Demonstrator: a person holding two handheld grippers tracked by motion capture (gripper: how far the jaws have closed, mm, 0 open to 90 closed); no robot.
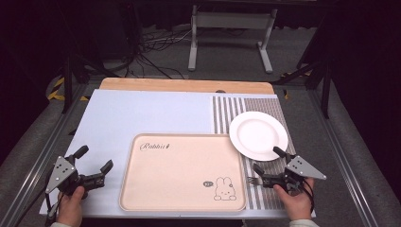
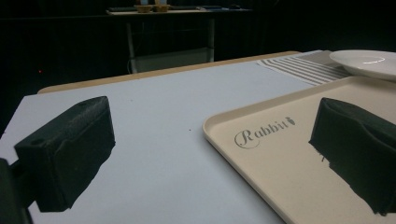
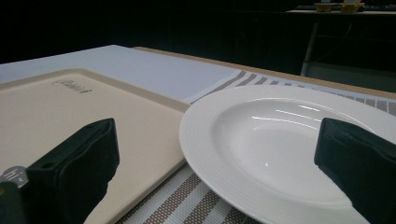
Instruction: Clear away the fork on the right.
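A pale blue mat (image 1: 142,113) covers most of the wooden table (image 1: 184,84), with a grey striped placemat (image 1: 227,109) lying along its right side.

White plate (image 1: 258,134), beige tray (image 1: 182,172), seemingly grey-striped mat (image 1: 227,109).

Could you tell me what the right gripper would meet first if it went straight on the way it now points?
Most likely the white plate: the right gripper is open, jaws framing its near rim. The plate overlaps the tray edge; depth is uncertain.
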